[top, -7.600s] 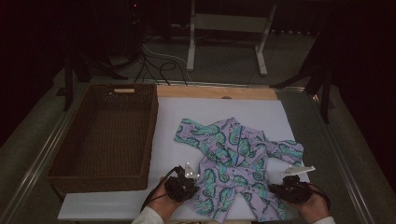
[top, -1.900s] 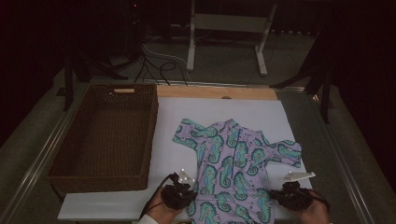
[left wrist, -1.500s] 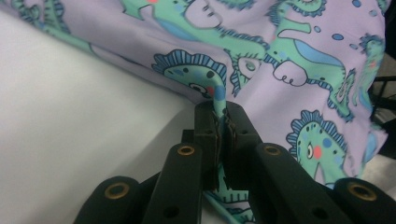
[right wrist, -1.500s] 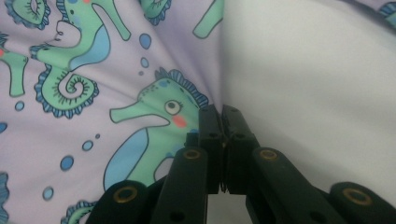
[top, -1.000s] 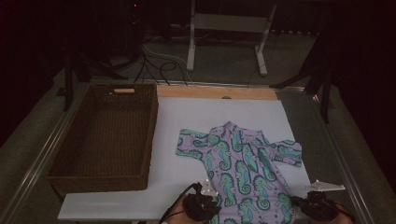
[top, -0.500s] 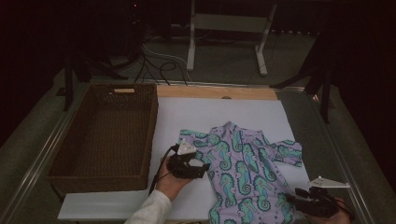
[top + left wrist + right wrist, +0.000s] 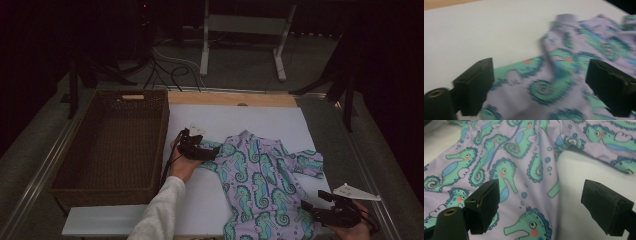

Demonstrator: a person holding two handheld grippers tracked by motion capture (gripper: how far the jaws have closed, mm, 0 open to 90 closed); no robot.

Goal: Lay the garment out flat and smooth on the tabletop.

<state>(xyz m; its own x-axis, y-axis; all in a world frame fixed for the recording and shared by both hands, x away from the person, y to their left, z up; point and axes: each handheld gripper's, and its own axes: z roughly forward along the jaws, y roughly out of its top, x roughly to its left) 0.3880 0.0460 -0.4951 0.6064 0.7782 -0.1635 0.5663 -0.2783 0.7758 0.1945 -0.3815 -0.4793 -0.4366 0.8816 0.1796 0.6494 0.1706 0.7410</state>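
Fingers of the left gripper (image 7: 212,152) stand released and wide, having just been opening, with the near sleeve of the seahorse garment (image 7: 260,180) lying between and under them but not pinched (the left gripper view shows cloth running from one black pad to the other). To the left of that hand stands the wicker basket (image 7: 65,175), just beside the white table (image 7: 200,210) surface. The garment lies flat, its long axis running from the collar at the far side down to the hem at the near edge. At the right, the right gripper (image 7: 306,210) rests by the hem corner, its fingers (image 7: 484,202) also released after just opening, one over the print and the other over bare table. The left hand is plainly nearer the sleeve, so a fold inward from that side looks likely.
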